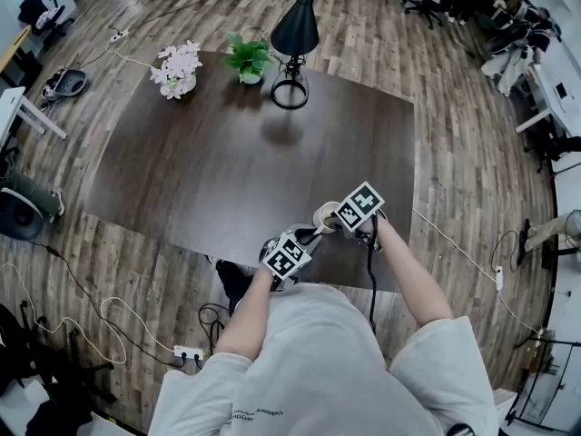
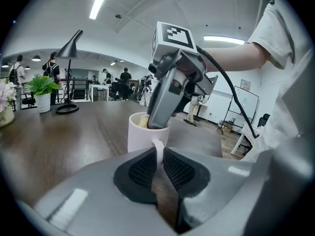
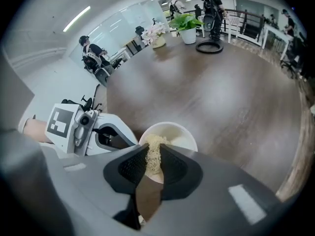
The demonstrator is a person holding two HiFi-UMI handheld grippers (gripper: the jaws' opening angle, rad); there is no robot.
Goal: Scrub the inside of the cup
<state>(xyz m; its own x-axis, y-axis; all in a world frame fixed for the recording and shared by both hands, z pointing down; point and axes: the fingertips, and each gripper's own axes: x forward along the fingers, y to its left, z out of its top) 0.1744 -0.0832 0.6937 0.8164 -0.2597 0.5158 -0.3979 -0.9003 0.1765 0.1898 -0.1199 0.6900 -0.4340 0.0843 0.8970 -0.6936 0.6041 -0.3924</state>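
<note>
Dark wooden table (image 1: 209, 162) fills the head view, with the white cup (image 1: 323, 214) near its front edge, between the left gripper (image 1: 309, 237) and the right gripper (image 1: 338, 218). Left gripper view: its fingers (image 2: 142, 170) are closed tight on the cup's handle (image 2: 158, 151), the cup upright on the table, the right gripper reaching down into it. Right gripper view: its fingers (image 3: 173, 165) pinch a pale fibrous scrubber (image 3: 152, 156) that dips inside the cup.

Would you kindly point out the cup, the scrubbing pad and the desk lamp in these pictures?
cup (image 2: 141, 135): left gripper view, on its white outer wall.
scrubbing pad (image 3: 153, 156): right gripper view, on its middle, between the jaws.
desk lamp (image 1: 297, 27): head view, on its black shade.
</note>
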